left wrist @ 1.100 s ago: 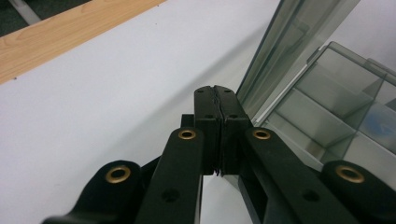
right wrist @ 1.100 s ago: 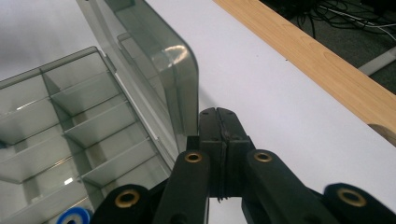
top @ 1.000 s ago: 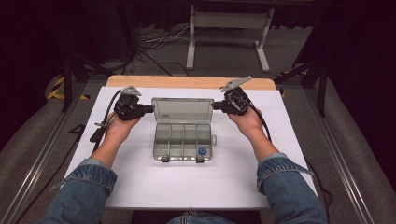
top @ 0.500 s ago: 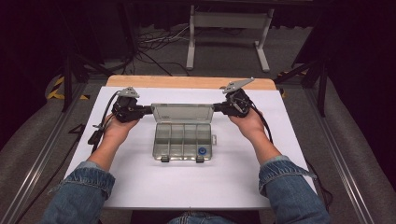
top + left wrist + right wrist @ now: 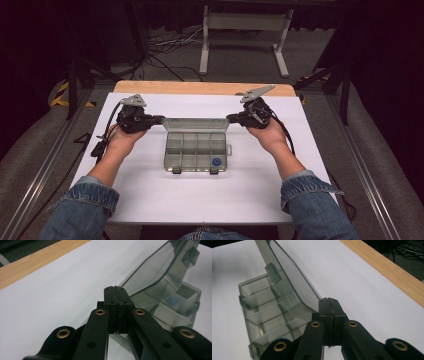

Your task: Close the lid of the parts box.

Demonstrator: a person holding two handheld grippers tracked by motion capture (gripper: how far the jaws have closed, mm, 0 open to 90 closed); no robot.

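Between the two hand-held grippers: clear compartment box, lid raised, on the white worktop.
Left hand-held gripper: jaws pressed together, empty, tip at the lid's left end.
Right hand-held gripper: jaws pressed together, empty, tip at the lid's right end.
Blue piece: in a near compartment, closer to the right hand-held gripper.

White table sheet spreads beneath and around both tongs. Bare wooden table edge just beyond them. Further past: white metal stand, loose cables on grey floor. Yellow-black hazard tape outboard of left tong.
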